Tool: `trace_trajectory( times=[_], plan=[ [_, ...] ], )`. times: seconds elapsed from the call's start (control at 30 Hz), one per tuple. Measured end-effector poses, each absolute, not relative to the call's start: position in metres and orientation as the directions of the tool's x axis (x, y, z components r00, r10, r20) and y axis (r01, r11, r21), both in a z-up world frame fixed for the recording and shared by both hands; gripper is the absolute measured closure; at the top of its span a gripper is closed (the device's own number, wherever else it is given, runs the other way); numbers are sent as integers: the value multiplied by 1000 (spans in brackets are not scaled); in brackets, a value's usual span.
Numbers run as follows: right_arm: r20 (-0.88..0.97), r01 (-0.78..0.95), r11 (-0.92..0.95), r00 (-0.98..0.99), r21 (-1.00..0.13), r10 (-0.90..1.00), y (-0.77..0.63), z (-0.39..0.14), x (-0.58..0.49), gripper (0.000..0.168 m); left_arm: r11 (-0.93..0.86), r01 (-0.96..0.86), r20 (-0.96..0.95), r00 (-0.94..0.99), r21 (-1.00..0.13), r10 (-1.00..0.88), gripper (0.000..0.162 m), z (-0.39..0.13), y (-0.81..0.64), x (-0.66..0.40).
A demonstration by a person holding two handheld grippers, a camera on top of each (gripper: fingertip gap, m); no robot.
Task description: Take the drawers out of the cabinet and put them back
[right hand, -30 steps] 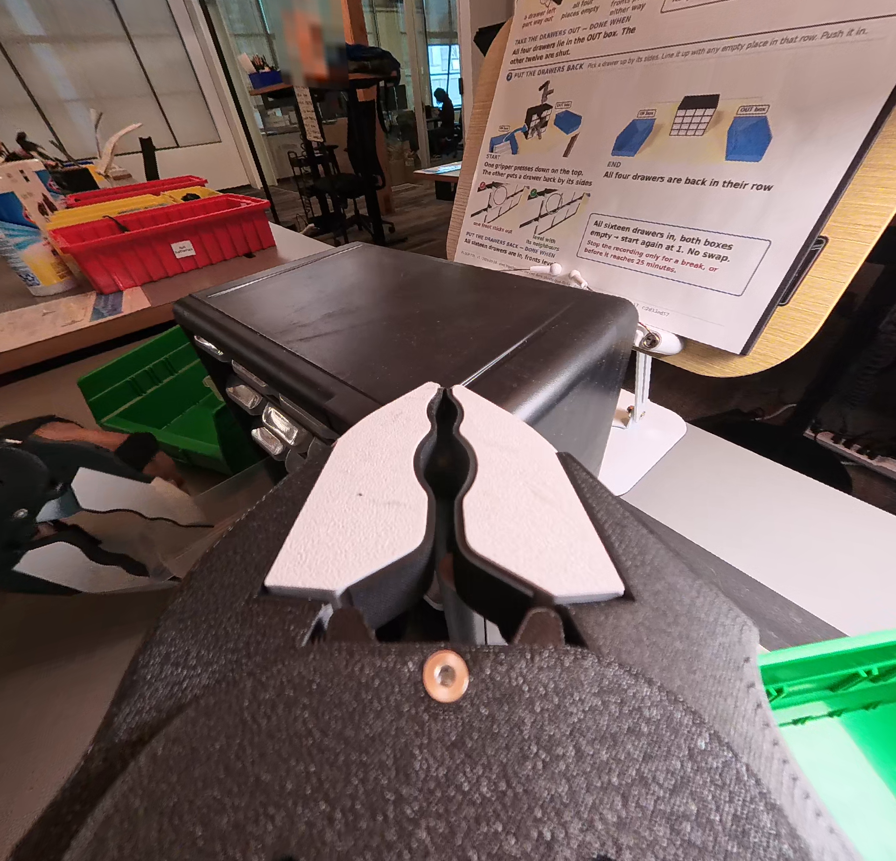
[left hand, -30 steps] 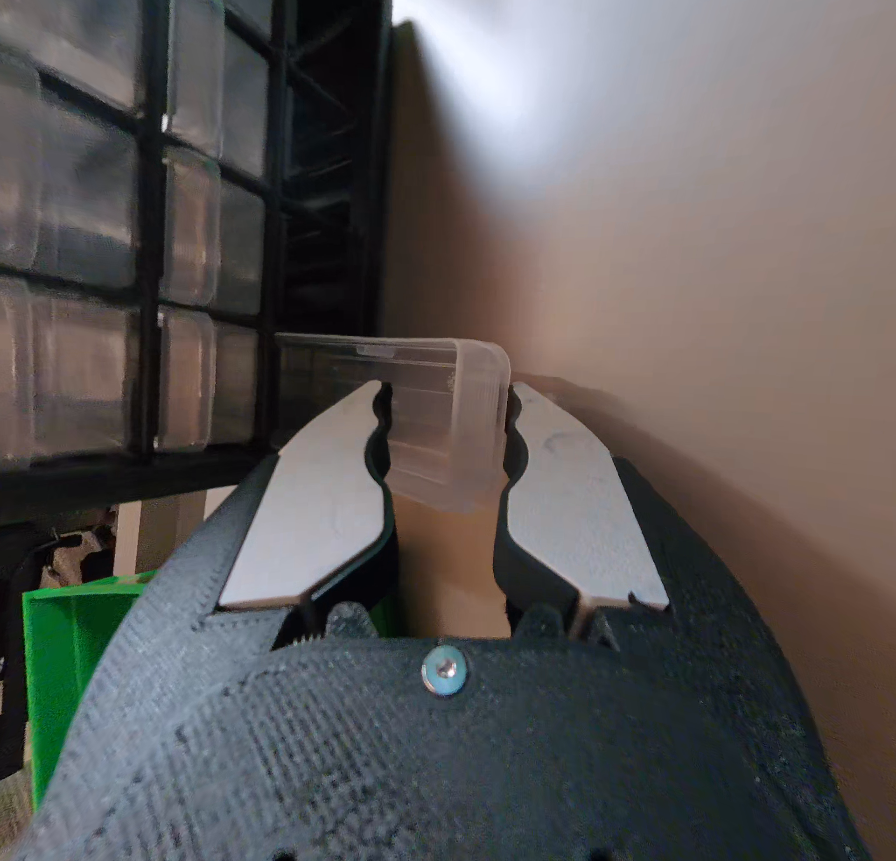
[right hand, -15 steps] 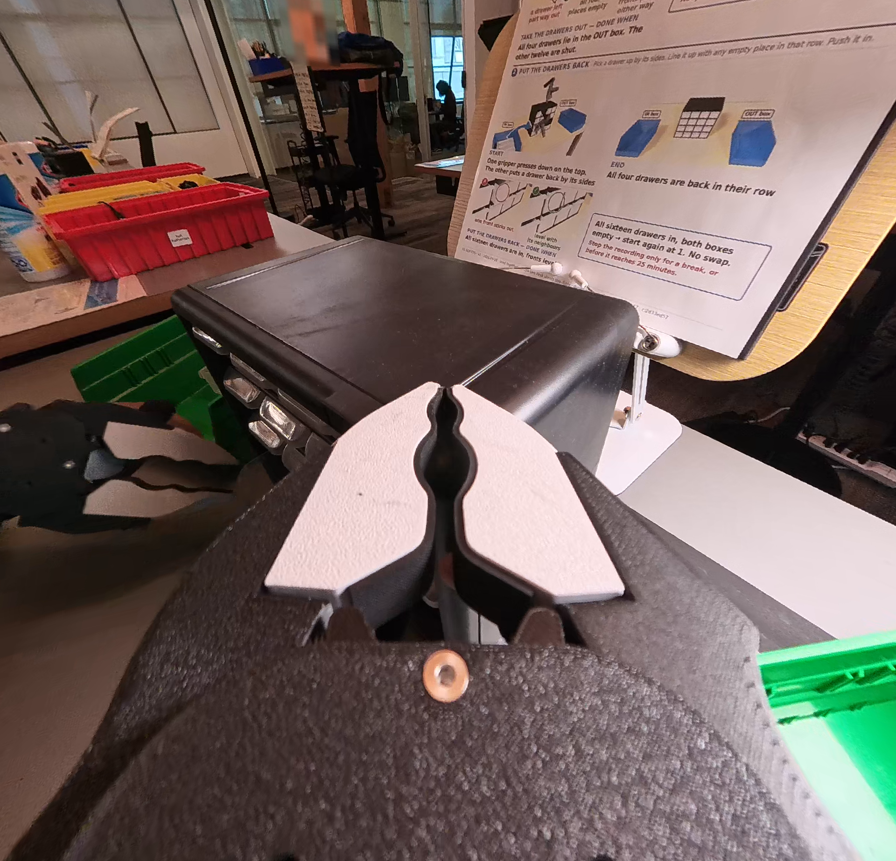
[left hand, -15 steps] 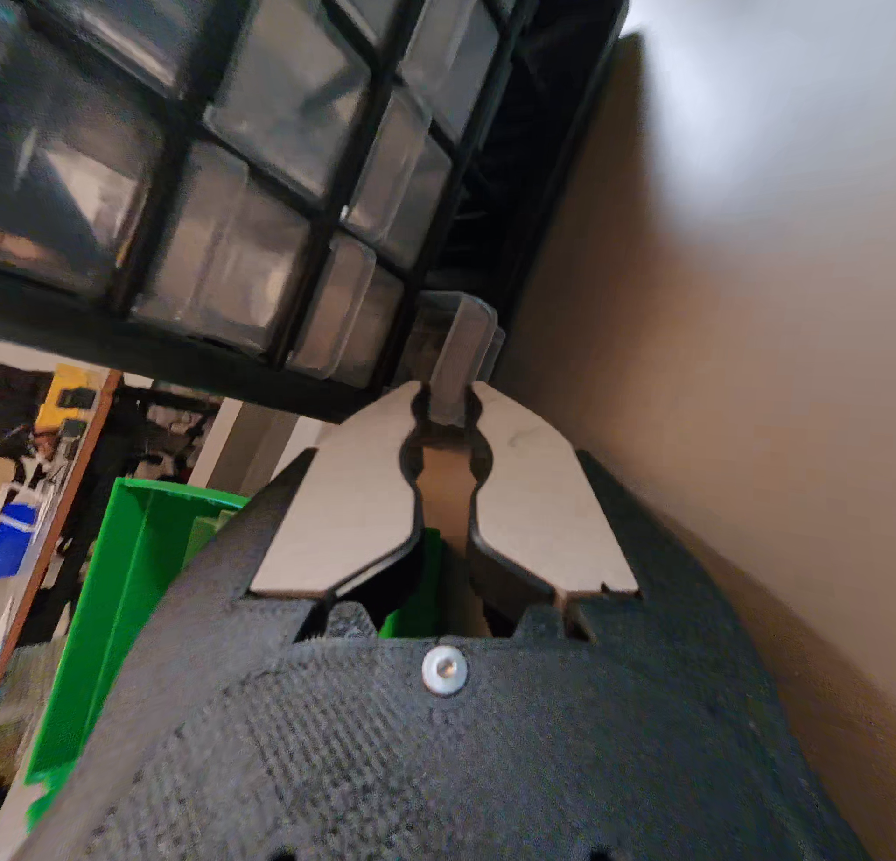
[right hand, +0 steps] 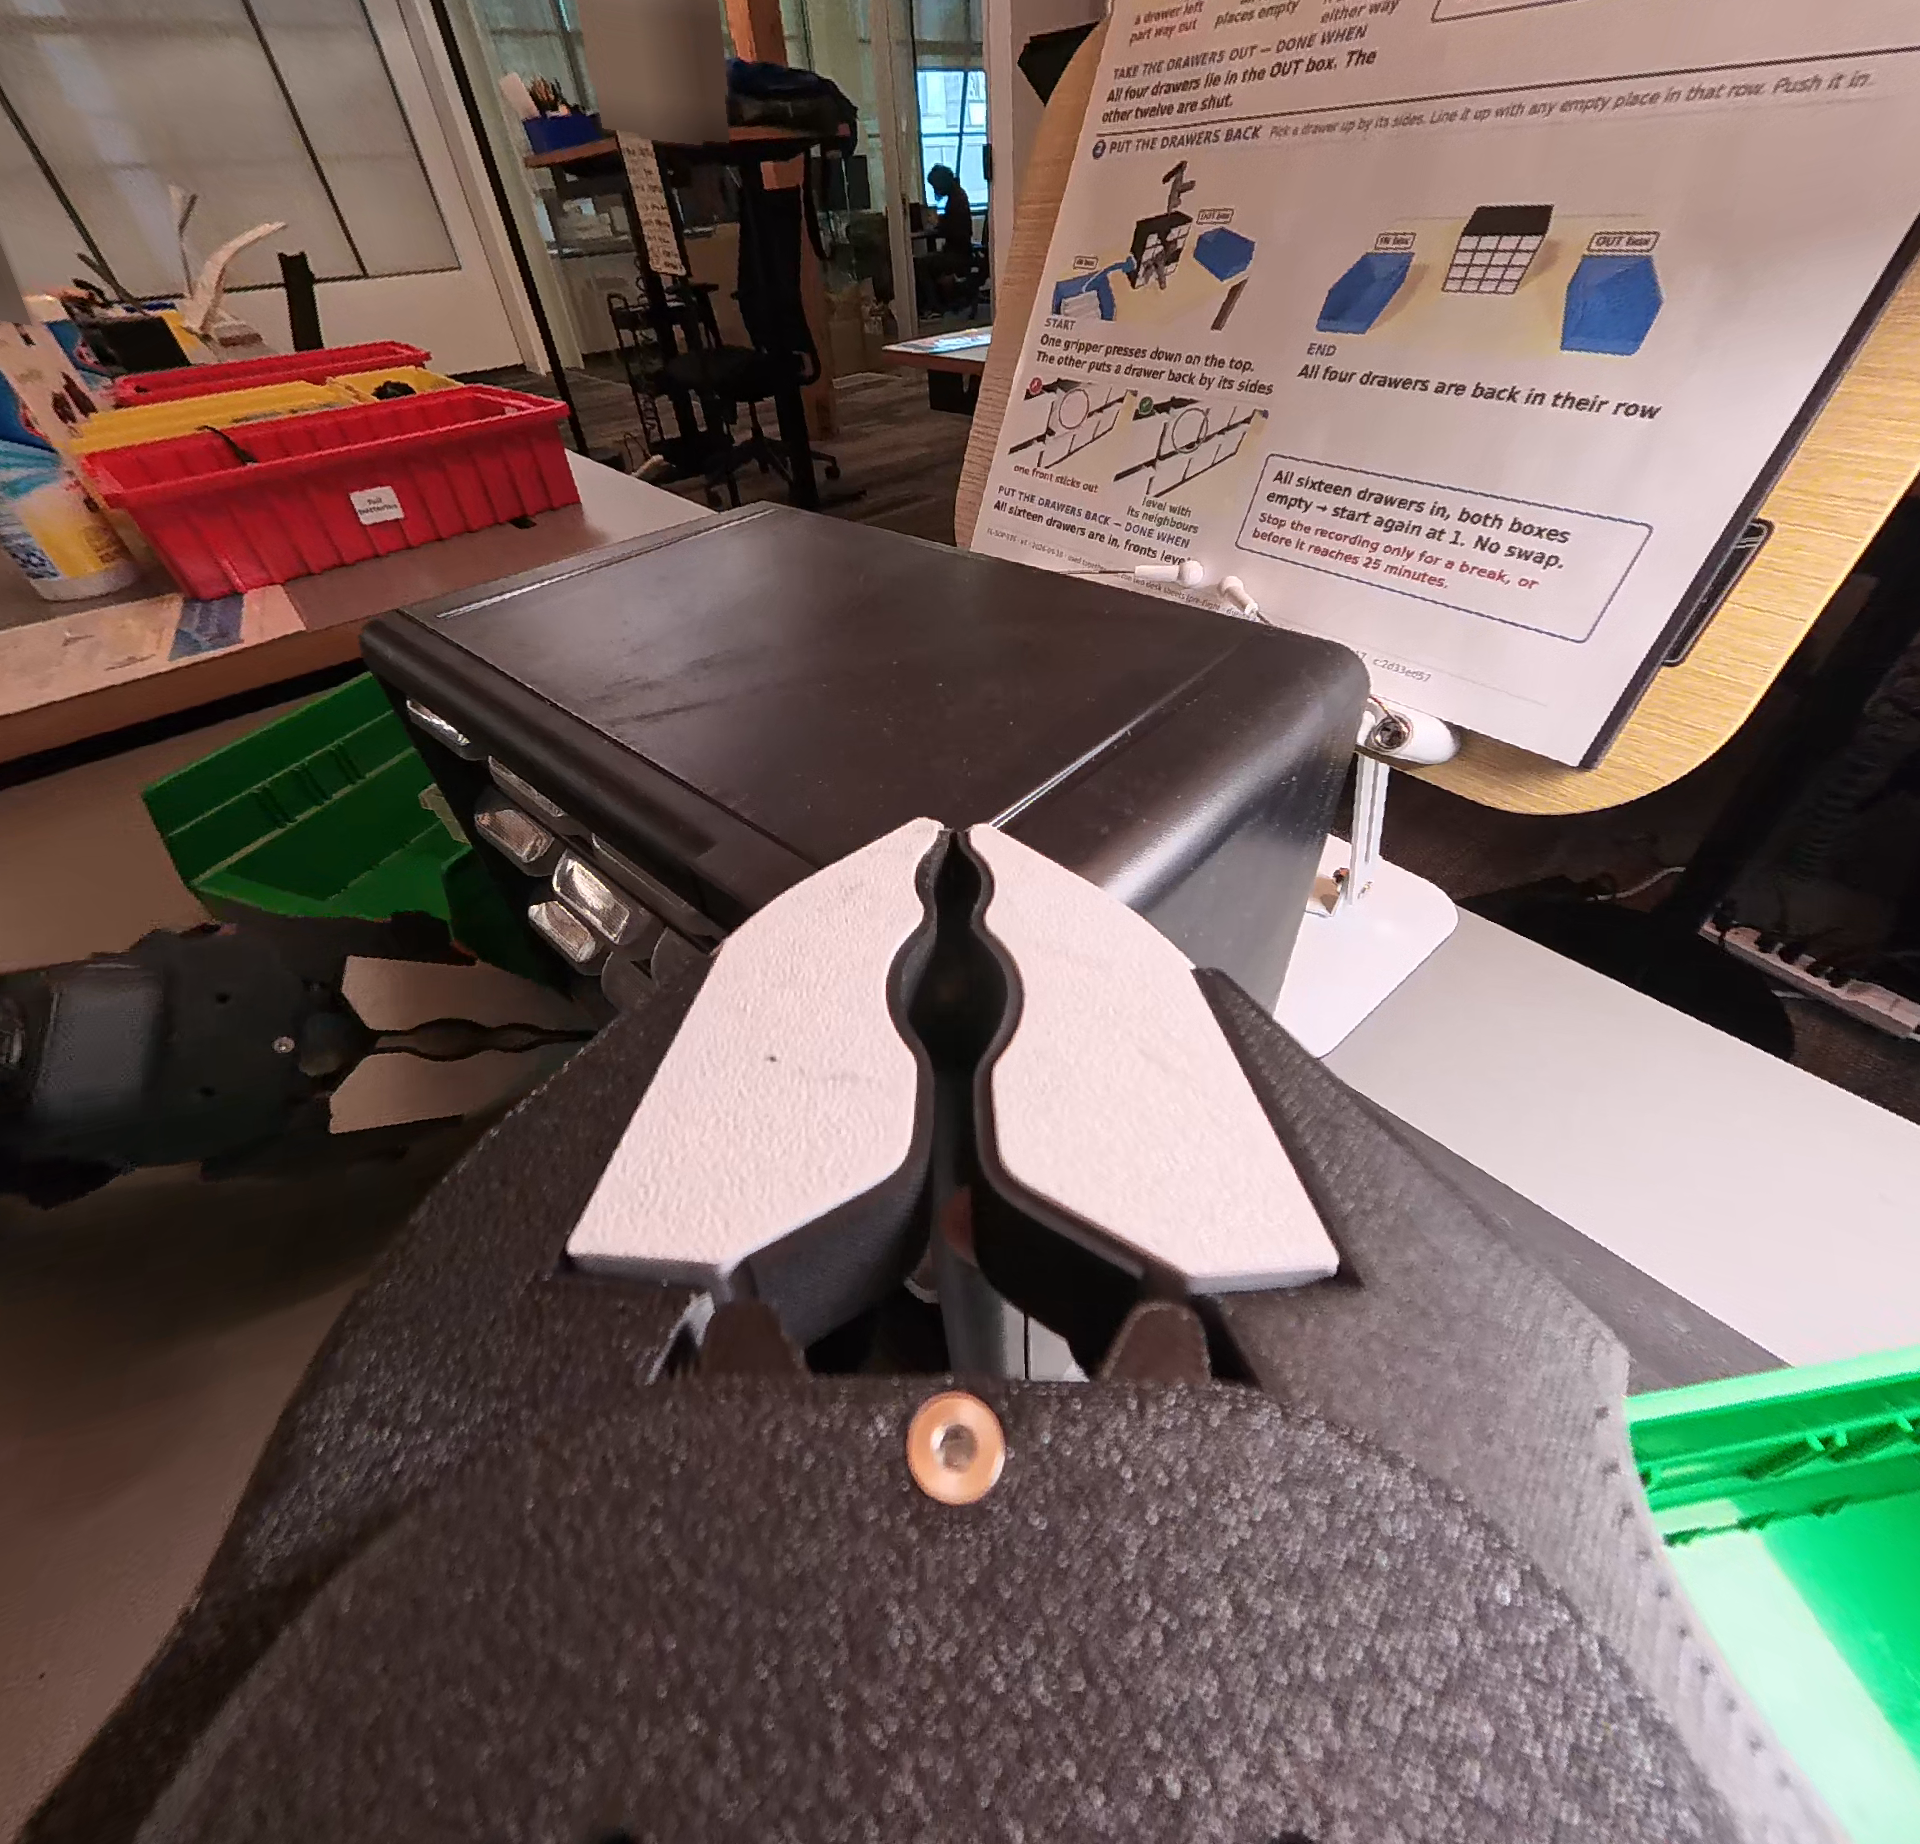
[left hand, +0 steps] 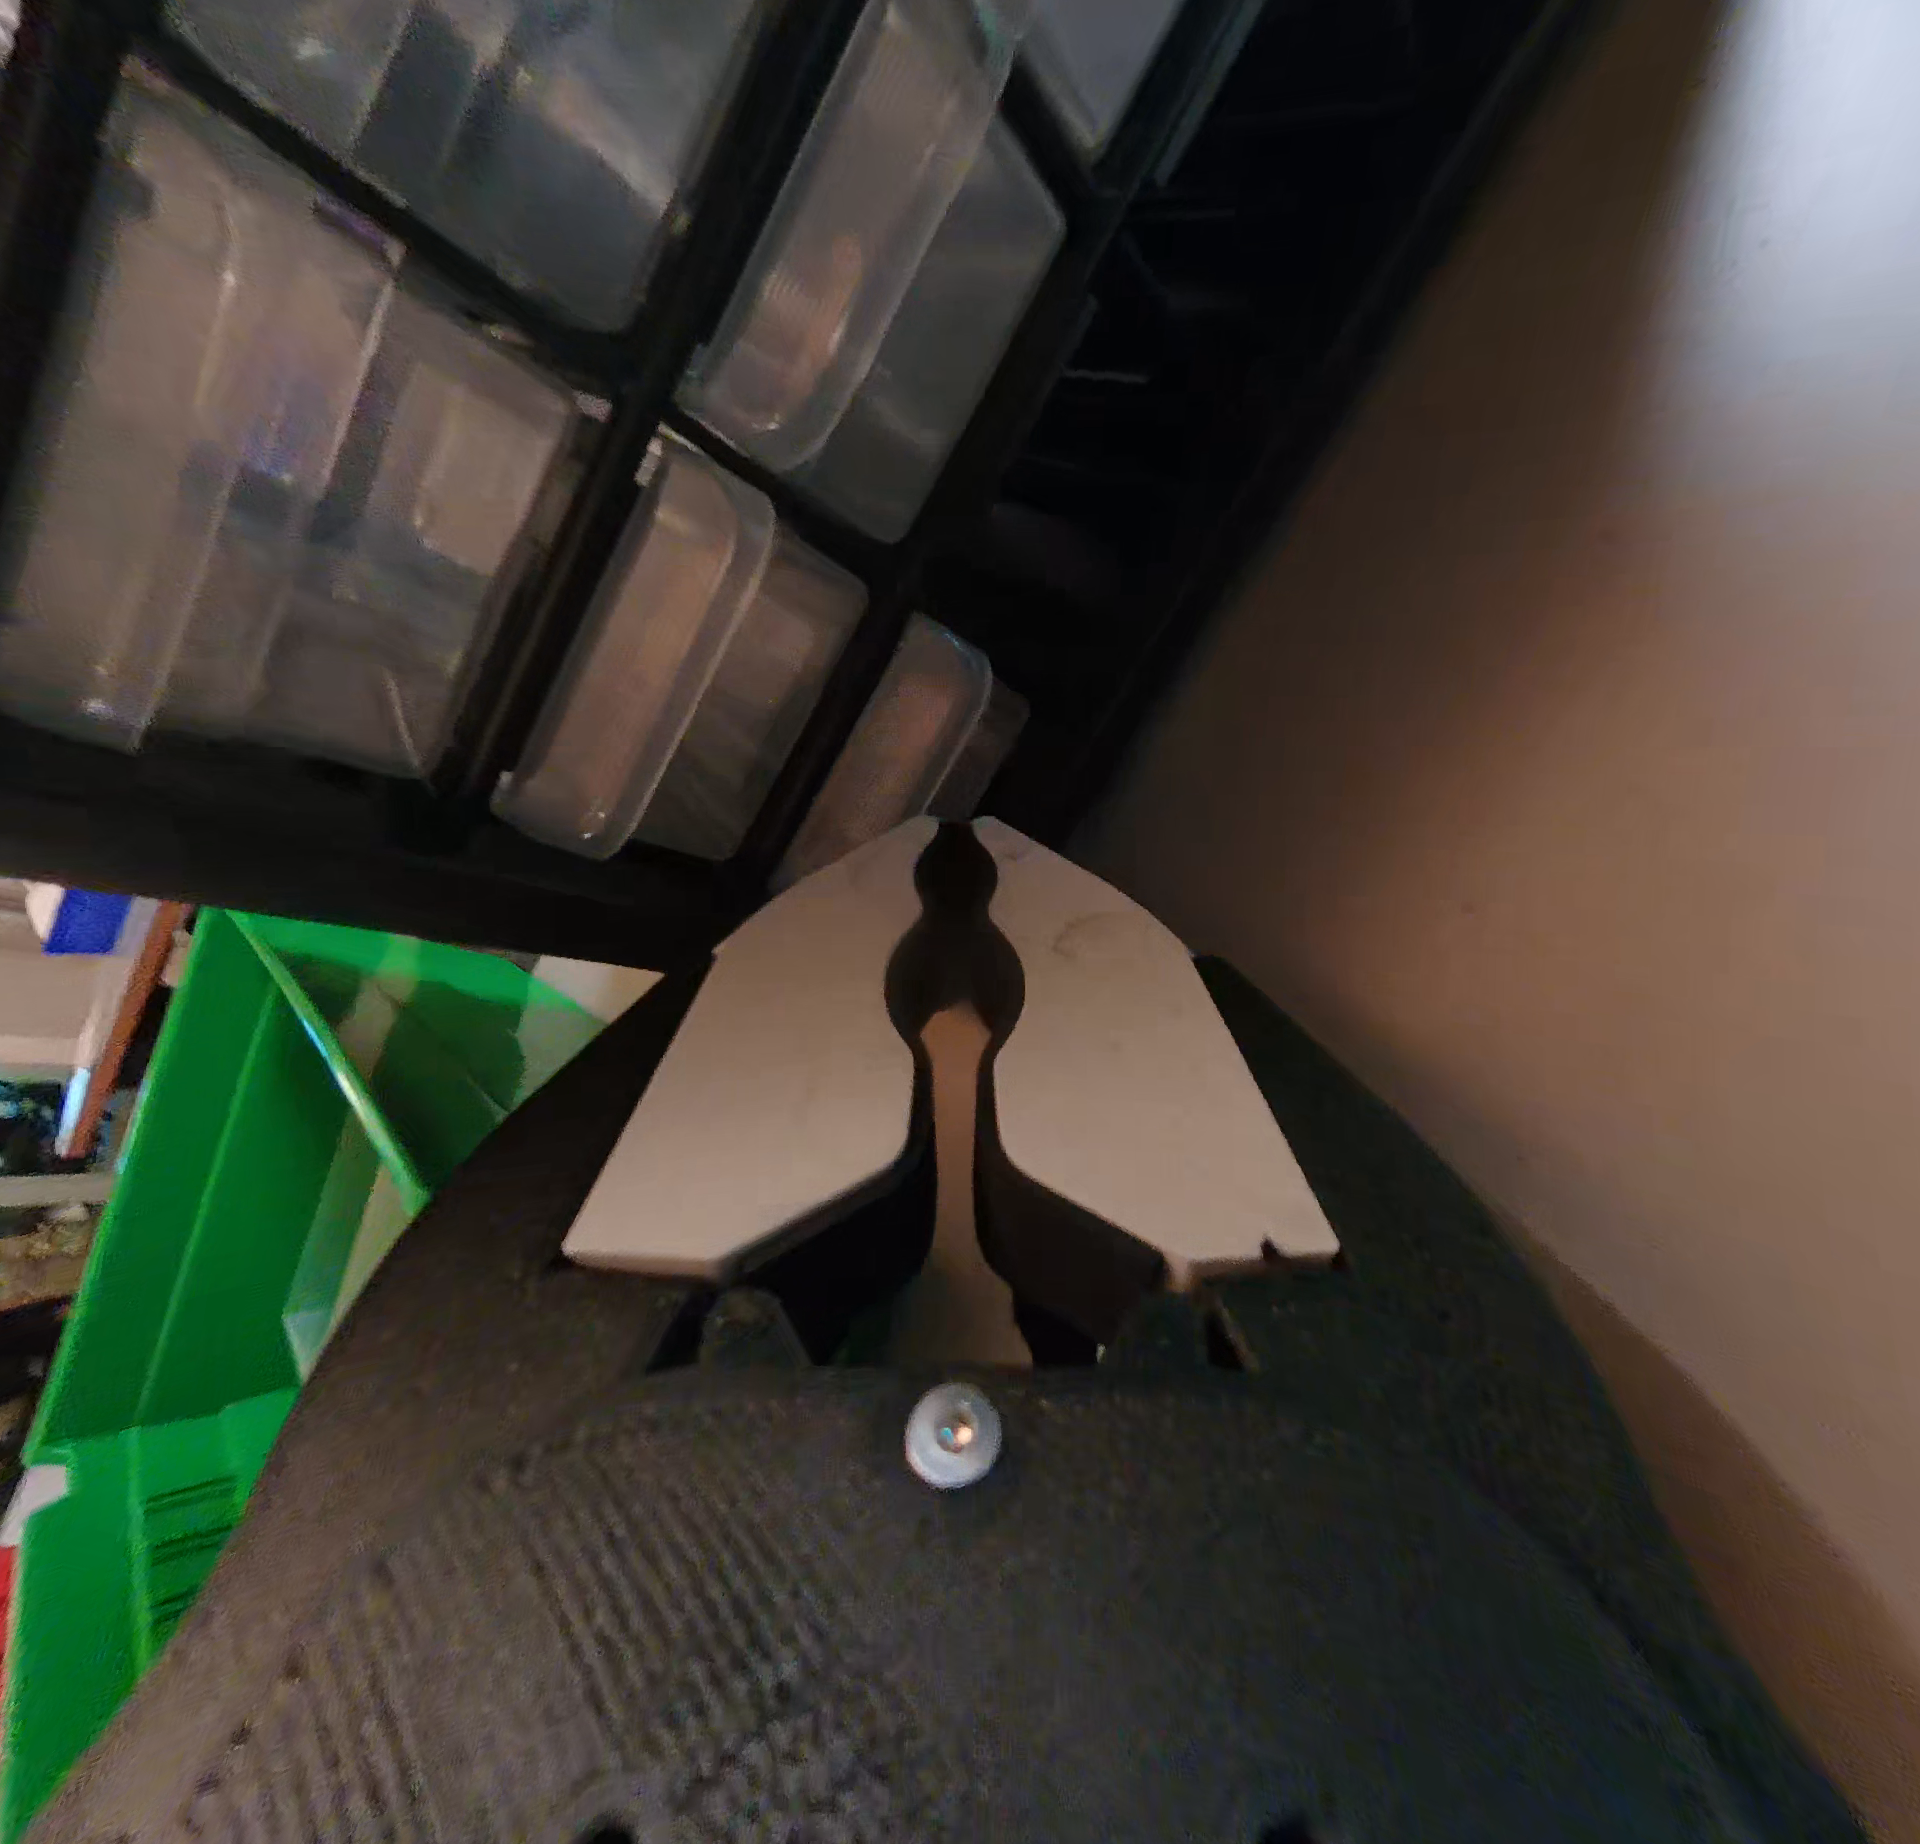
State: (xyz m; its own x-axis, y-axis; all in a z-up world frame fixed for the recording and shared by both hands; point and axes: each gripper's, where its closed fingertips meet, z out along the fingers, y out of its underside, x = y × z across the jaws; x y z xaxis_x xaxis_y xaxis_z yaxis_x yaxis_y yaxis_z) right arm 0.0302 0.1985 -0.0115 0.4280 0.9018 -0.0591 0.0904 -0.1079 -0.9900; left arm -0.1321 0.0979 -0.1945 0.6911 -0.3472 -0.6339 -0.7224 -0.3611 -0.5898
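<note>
The black cabinet fills the upper left of the left wrist view, tilted, with clear drawers in its slots. My left gripper is shut and empty. Its tips are at the front of a clear drawer that sits in the bottom slot of the rightmost column; I cannot tell whether they touch it. The slots above it are dark and empty. In the right wrist view my right gripper is shut and empty over the near corner of the cabinet top. The left gripper shows at the cabinet's front.
A green bin stands left of the cabinet, also in the right wrist view. Another green bin is at the lower right. An instruction board stands behind the cabinet. Red trays sit on a far table.
My left gripper let go of the clear drawer's sides, closed, rolled and moved toward the cabinet. The drawer went from held in front of the slot to seated in it. The right gripper barely moved.
</note>
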Motion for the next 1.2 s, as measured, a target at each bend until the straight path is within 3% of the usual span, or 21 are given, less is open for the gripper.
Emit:
trace_trajectory(
  times=[0.13,0.27,0.33,0.4,0.53,0.77,1.2],
  plan=[
    [-56,93,-106,427,-990,902,198,-12,30,168,-289,-750,-621,658,-595,-426,162,-176,82,-126],
    [-60,88,-107,426,-990,903,199,-12,30,168,-233,-692,-560,701,-683,-442,161,-113,71,-161],
    [-64,84,-109,424,-990,904,199,-12,30,168,-262,-721,-576,678,-641,-457,155,-88,70,-200],
    [-72,78,-114,418,-990,906,199,-11,30,168,-350,-777,-572,625,-523,-532,149,-85,68,-241],
    [-75,75,-116,417,-990,906,198,-11,30,168,-418,-893,-546,438,-168,-714,142,-111,63,-322],
    [-79,65,-115,407,-991,910,198,-11,31,168,-272,-921,-256,202,279,-945,136,-165,29,-393],
    [-74,61,-106,392,-993,917,198,-11,31,168,77,-826,2,-92,559,-996,129,-197,35,-419]
  ],
)
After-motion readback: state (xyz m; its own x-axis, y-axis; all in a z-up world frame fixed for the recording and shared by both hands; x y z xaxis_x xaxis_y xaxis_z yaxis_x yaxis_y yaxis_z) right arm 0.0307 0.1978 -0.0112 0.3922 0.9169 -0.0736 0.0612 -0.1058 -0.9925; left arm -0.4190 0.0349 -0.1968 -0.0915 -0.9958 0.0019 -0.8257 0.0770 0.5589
